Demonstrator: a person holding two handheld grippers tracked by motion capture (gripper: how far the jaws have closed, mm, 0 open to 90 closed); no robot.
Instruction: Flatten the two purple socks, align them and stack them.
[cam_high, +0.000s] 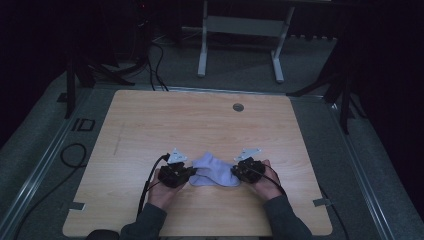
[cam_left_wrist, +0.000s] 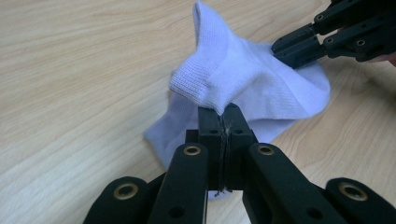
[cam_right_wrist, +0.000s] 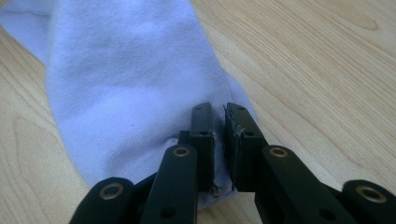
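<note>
A pale lilac sock (cam_high: 215, 170) lies crumpled on the wooden table (cam_high: 200, 120) near its front edge, between my two grippers. My left gripper (cam_high: 189, 173) is at the sock's left end. In the left gripper view, that gripper (cam_left_wrist: 225, 112) is shut on the ribbed cuff of the sock (cam_left_wrist: 243, 79), which stands lifted above the jaws. My right gripper (cam_high: 235, 171) is at the sock's right end. In the right gripper view, its jaws (cam_right_wrist: 219, 112) straddle the edge of the sock (cam_right_wrist: 126, 84) with a narrow gap left between the pads. The right gripper (cam_left_wrist: 299, 46) also shows far off in the left gripper view.
A round cable hole (cam_high: 238, 107) sits near the table's far edge. A white desk frame (cam_high: 240, 30) stands on the floor beyond it. Cables (cam_high: 75, 155) trail over the grey floor at the left, and dark stands flank the table on both sides.
</note>
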